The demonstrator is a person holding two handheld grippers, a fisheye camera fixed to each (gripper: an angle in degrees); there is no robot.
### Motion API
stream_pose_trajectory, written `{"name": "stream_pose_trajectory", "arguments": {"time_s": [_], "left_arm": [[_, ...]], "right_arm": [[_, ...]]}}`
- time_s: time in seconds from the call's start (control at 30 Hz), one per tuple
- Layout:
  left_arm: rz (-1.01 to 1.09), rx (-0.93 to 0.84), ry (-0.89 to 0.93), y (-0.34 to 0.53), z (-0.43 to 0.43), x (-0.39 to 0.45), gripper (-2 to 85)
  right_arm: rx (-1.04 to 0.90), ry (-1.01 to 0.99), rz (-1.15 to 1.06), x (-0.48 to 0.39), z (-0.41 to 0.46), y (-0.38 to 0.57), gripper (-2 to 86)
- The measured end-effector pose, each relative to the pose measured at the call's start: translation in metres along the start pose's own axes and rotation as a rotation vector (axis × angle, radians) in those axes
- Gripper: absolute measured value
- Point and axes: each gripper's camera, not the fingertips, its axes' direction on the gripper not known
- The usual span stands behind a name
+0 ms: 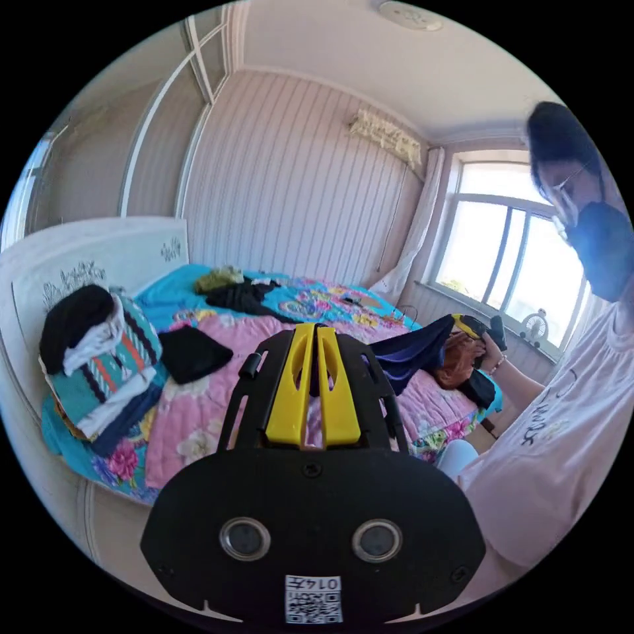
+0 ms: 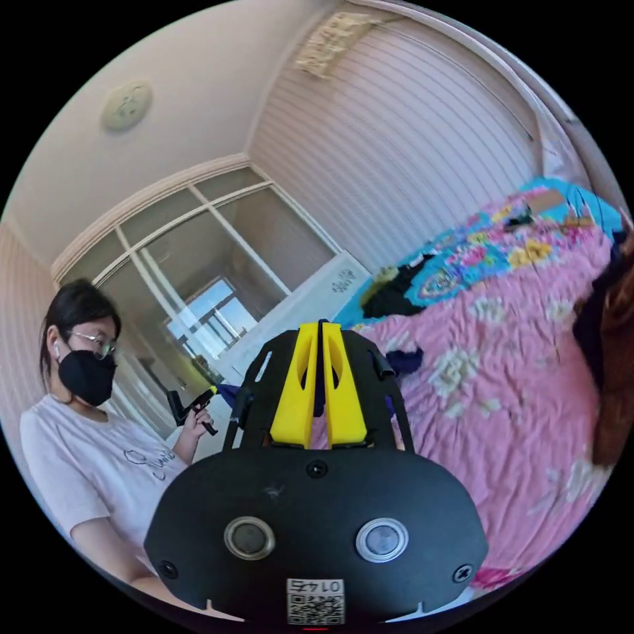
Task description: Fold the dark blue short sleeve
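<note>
Your left gripper (image 1: 316, 330) and right gripper (image 2: 319, 328) each clench an edge of the shirt (image 1: 413, 350), which hangs stretched between them above the pink quilt (image 1: 218, 403), clear of the clothes pile (image 1: 99, 370)

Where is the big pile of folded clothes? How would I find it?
Look at the bed with the pink flowery quilt, then go to its end by the white headboard. The pile of folded clothes sits there, stacked high with teal stripes and a black piece on top, unlike the loose black garment lying flat beside it.
</note>
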Motion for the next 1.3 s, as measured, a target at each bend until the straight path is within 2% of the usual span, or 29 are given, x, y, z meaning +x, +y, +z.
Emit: {"name": "stream_pose_trajectory", "arguments": {"time_s": [0.13,0.3,0.43,0.57,0.67,0.73,0.83,0.9,0.97,1.07,1.13,1.3], "left_arm": [[0.013,0.074,-0.048,-0.050,-0.025,-0.009,-1.0],[0.053,0.028,-0.097,-0.091,0.005,-0.019,-1.0],[-0.024,-0.082,-0.036,-0.100,0.080,-0.040,-1.0],[-0.094,-0.211,-0.070,-0.090,0.178,-0.063,-1.0],[-0.193,-0.300,-0.126,-0.070,0.263,-0.072,-0.9],[-0.241,-0.339,-0.191,-0.061,0.321,-0.074,-0.8],[-0.272,-0.462,-0.263,-0.040,0.388,-0.082,-0.1],[-0.294,-0.562,-0.253,-0.019,0.415,-0.089,1.6],[-0.321,-0.587,-0.241,0.004,0.424,-0.095,4.8],[-0.304,-0.619,-0.235,0.042,0.418,-0.091,7.7],[-0.309,-0.675,-0.167,0.079,0.402,-0.074,8.1],[-0.255,-0.839,-0.036,0.162,0.367,0.007,10.0]], "right_arm": [[0.088,0.000,-0.178,-0.070,-0.029,-0.070,0.4],[0.025,0.133,-0.283,-0.096,-0.010,-0.120,0.4],[-0.121,0.226,-0.160,-0.040,0.046,-0.138,0.4],[-0.280,0.368,-0.043,0.044,0.109,-0.135,0.5],[-0.297,0.358,0.187,0.127,0.157,-0.125,0.5],[-0.226,0.322,0.340,0.180,0.187,-0.107,0.6],[-0.274,0.367,0.497,0.235,0.215,-0.068,0.8],[-0.227,0.369,0.544,0.252,0.211,-0.038,1.0],[-0.200,0.337,0.543,0.258,0.201,-0.008,1.2],[-0.357,0.343,0.489,0.251,0.189,0.049,1.5],[-0.538,0.410,0.461,0.232,0.182,0.102,1.9],[-0.700,0.515,0.459,0.180,0.173,0.188,4.3]]}}
